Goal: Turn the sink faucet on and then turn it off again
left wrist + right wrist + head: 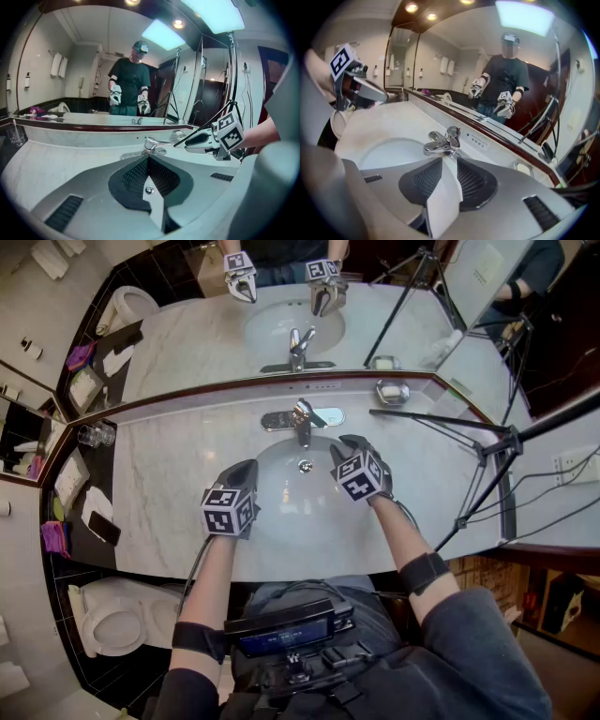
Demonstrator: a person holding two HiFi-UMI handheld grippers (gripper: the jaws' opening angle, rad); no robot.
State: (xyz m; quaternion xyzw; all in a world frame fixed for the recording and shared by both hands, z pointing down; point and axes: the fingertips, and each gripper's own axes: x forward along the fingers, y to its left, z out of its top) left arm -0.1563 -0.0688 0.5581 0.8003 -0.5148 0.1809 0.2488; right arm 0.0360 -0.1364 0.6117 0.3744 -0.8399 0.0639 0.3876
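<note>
Left hand-held gripper, jaws together and empty, hangs over the sink. At its back rim stands the faucet, untouched. Right hand-held gripper, jaws partly apart and empty, hovers near it; it should meet the lever squarely and lift gently.

Faucet: chrome, single-lever type, standing upright on an oblong chrome base plate. It is mounted just behind the rear rim of the white oval basin, on the basin's centre line. The short spout reaches forward over the basin's rear edge. The lever sits on top of the body. Whether it is raised or lowered cannot be determined.
</note>
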